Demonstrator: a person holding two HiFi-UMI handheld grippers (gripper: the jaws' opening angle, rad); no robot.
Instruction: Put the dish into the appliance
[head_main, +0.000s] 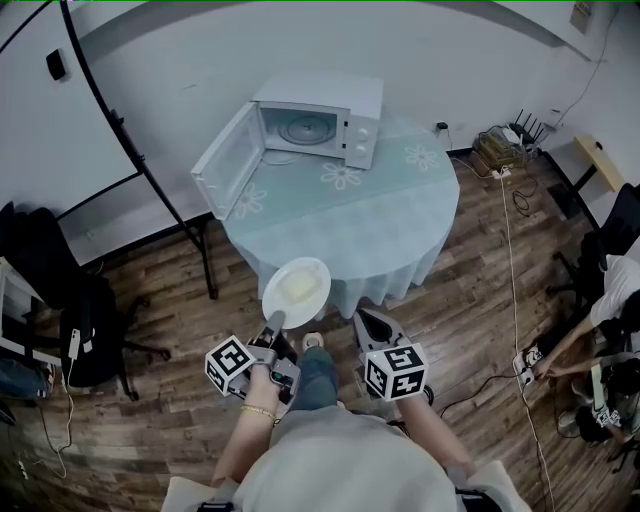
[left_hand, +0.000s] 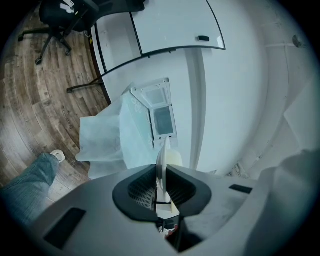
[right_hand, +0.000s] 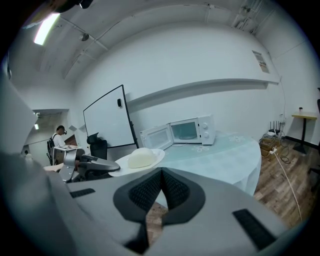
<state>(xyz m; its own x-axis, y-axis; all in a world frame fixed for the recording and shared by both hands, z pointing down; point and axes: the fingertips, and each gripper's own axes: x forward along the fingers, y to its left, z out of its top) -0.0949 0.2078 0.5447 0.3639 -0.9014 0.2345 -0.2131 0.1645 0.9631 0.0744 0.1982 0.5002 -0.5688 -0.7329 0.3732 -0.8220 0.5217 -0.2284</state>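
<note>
A white dish (head_main: 296, 290) with a pale bun on it is held by its near rim in my left gripper (head_main: 274, 322), just off the near edge of the round table (head_main: 400, 215). In the left gripper view the dish (left_hand: 162, 165) shows edge-on with the jaws shut on it. The right gripper view shows the dish (right_hand: 137, 160) too. The white microwave (head_main: 320, 122) stands at the table's far side, its door (head_main: 228, 160) swung wide open to the left. My right gripper (head_main: 372, 328) hangs beside the left, jaws shut and empty.
A whiteboard stand (head_main: 150, 180) rises left of the table. Office chairs (head_main: 70, 320) stand on the wooden floor at the left. Cables and a router (head_main: 515, 140) lie at the right, where a person (head_main: 600, 320) crouches.
</note>
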